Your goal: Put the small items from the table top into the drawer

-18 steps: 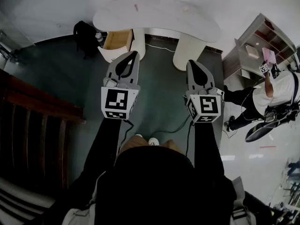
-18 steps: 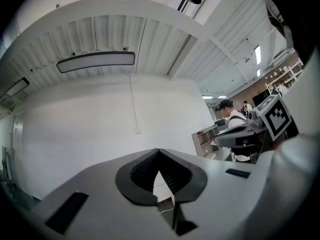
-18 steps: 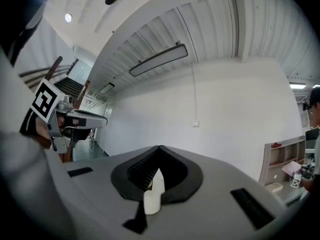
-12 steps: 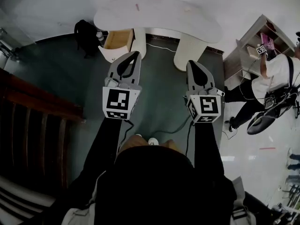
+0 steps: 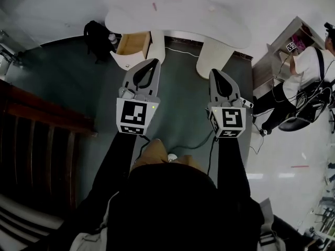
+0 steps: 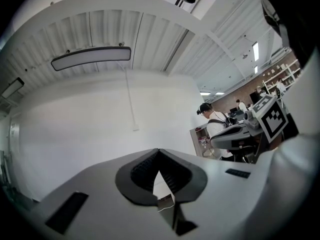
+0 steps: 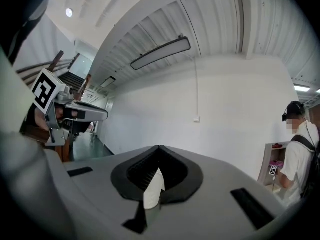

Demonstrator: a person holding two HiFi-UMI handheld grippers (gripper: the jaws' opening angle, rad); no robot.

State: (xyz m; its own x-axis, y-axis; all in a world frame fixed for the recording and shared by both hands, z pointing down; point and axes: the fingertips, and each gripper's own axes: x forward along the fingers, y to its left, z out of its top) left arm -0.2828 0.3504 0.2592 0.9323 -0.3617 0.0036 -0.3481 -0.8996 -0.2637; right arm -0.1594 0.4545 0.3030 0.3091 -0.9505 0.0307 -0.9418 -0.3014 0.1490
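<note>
White table top (image 5: 178,22), kidney-shaped on two pale pedestals (image 5: 212,56), stands at the far side of the dark green floor (image 5: 178,114) in the head view, well apart from both tools. A slender pink item (image 5: 154,7) lies near its far edge, left of centre, its long axis running from near edge to far edge. A small pale item (image 5: 211,8) lies near the far edge toward the right end, too small to identify. The drawer (image 5: 131,43) stands pulled open below the left end of the table top, wooden inside, with nothing discernible in it. The left gripper (image 5: 153,61) and right gripper (image 5: 215,71) are held level and side by side, pointing at the table. The slender pink item and the drawer lie ahead of the left gripper, which is the nearer to both; the small pale item lies ahead of the right gripper. A black bag (image 5: 97,38) sits on the floor left of the drawer, and a person (image 5: 309,72) works at shelving (image 5: 280,51) to the right. Left gripper view: the jaws are clenched tip to tip with nothing gripped; only a strip of floor with a cable (image 6: 165,207) shows through the slot behind the tips. Right gripper view: the jaws are likewise closed together and empty, with what seems to be one of the pedestals showing pale through the slot. Judgement: no item is lifted yet, and the coming move calls for an approach to the table before either tool opens.
</note>
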